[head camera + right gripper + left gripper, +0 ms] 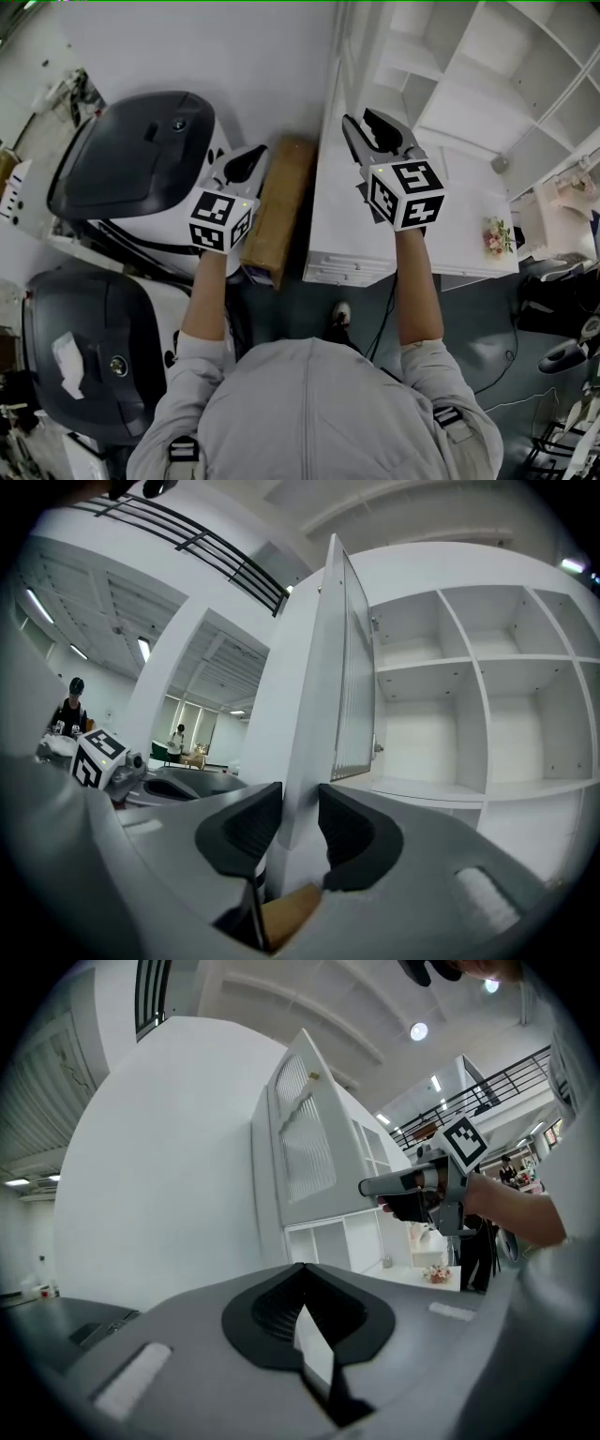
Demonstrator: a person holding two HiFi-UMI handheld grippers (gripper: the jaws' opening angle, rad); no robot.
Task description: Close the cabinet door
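Note:
The white cabinet (pixel 450 103) has open shelves, and its door (pixel 339 66) stands swung out towards me. In the right gripper view the door (pixel 323 686) shows edge-on with its ribbed pane facing the shelves (pixel 441 724). My right gripper (pixel 361 117) is held level at the door's free edge. That edge stands in the gap of the open right gripper (pixel 300 803), close to both pads. My left gripper (pixel 246 161) hangs to the left of the door, away from it. The left gripper (pixel 302 1267) is shut with nothing in it and looks towards the door (pixel 305 1147).
A brown cardboard box (pixel 281 206) lies on the floor against the lower cabinet's left side. Two white machines with dark lids (pixel 141 159) (pixel 84 347) fill the left. A small flower ornament (pixel 494 234) sits on the lower cabinet's top. Cables run over the floor at right.

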